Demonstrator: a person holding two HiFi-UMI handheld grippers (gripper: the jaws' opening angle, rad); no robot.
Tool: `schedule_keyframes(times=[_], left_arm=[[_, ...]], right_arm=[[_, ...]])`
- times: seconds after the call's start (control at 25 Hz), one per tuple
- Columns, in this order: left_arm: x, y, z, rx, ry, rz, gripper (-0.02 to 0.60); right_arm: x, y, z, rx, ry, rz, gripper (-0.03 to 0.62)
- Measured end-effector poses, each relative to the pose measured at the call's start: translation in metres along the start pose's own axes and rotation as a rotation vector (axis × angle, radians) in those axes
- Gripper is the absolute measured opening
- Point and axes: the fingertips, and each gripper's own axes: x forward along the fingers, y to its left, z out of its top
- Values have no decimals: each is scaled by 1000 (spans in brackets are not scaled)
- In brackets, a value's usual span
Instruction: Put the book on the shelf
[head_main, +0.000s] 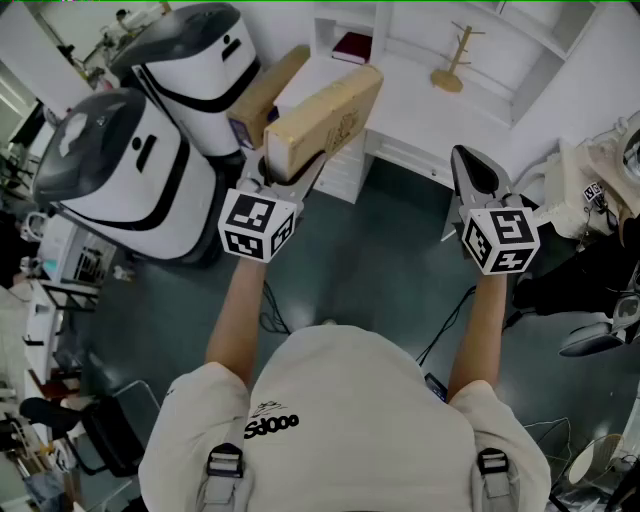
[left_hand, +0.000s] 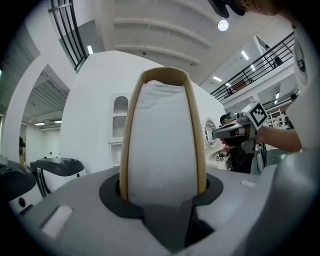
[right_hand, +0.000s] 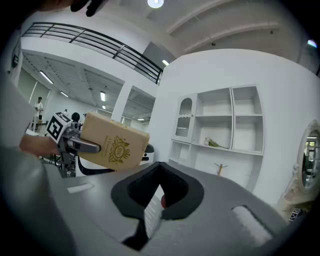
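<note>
Tan hardcover book is sitting in the left gripper. The jaws are clamping one end across its thickness, pinching both covers, with the page edge facing that gripper's camera. The book is hanging in the air above the floor, well apart from the white shelf ahead. Its free end is pointing toward the shelf, probably so that end is leading into a compartment.

Right gripper is hovering alongside, jaws closed together with nothing between them. It is likely being kept free for steadying or nudging.

A dark red book is lying in an upper compartment, and a wooden stand is standing on the ledge nearby. Carrying is under way; placing is not yet starting.
</note>
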Motion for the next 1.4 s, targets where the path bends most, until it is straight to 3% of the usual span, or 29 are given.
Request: schedule_keyframes(times=[0.36, 0.6, 0.76, 1.04, 1.4], left_arm=[[-6, 10, -4, 33, 5, -13, 238], [-14, 30, -20, 25, 11, -9, 238], [-5, 42, -20, 15, 6, -4, 238], [48, 61, -32, 15, 27, 3, 238], [175, 94, -35, 5, 65, 48, 238]], right_arm=[[9, 16, 4, -18, -38, -20, 2], [15, 18, -1, 76, -55, -63, 2], [27, 15, 2, 39, -54, -57, 2], [73, -20, -10, 51, -57, -37, 2], [177, -114, -29, 73, -62, 35, 0]])
